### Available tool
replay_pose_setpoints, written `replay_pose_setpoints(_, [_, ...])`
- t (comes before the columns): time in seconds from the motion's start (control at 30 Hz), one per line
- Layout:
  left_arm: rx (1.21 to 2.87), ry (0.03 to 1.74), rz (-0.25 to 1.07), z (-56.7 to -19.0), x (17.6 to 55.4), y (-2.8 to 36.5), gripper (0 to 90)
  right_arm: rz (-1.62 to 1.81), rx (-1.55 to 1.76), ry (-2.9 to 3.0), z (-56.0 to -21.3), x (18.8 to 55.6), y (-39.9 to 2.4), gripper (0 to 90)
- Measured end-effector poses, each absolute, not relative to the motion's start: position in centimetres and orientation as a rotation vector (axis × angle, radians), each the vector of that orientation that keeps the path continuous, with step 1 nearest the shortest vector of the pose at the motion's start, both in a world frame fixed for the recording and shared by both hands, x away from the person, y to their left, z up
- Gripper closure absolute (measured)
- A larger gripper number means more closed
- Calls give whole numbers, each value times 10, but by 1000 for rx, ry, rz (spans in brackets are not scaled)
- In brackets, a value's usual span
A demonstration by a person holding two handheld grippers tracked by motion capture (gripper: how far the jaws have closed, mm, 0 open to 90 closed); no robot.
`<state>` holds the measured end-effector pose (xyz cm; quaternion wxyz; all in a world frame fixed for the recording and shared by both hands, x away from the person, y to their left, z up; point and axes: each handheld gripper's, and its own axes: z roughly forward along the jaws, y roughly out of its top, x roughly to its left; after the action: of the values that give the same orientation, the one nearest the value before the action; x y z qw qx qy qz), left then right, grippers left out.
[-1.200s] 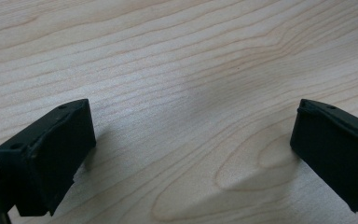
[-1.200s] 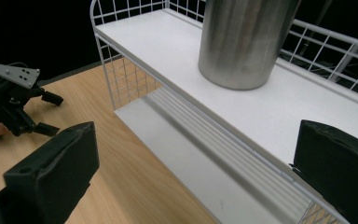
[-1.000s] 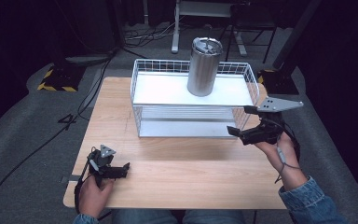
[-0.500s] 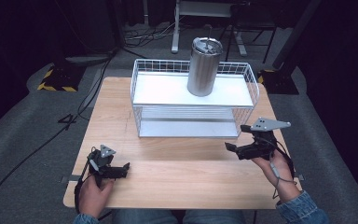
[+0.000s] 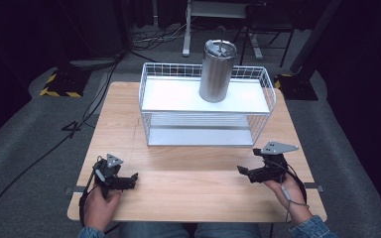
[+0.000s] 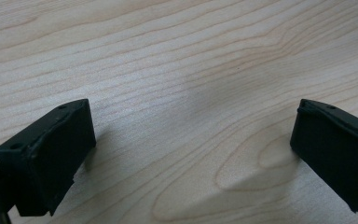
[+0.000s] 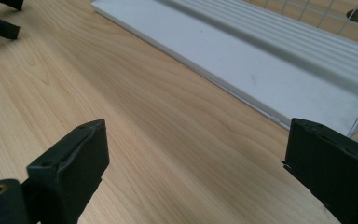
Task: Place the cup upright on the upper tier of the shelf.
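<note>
1. steel tumbler (image 5: 217, 70) stands upright on the top shelf of the white wire rack (image 5: 154, 79), toward the middle-right of that shelf, its lid on and its long axis vertical.
2. from the tumbler outward: the rack sits at the far half of the wooden table (image 5: 198, 178), and both grippers rest at the near edge, well apart from the rack's top shelf.
3. the right gripper (image 5: 248, 173) lies nearer the tumbler than the left gripper (image 5: 131, 179); the tumbler is ahead of it, up and a little to its left, so i'd judge any reach for it falls to the right hand.
4. both grippers are spread wide and hold nothing; each gripper view has bare wood between the jaws.
5. the right gripper view catches the rack's lower shelf (image 7: 270, 70) close ahead and the left gripper's jaws far off at its top left corner, but not the tumbler; the high view places the tumbler.
6. the left gripper view looks straight down on wood grain (image 6: 186, 93), jaws low over the table.
</note>
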<state>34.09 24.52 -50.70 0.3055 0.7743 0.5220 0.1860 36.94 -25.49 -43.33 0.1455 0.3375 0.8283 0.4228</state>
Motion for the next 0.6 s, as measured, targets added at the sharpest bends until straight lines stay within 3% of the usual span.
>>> replay_pose_setpoints(0.6, [2049, 1382, 493, -507, 341, 245, 3, 1134, 972, 2414, -486, 358, -254, 67])
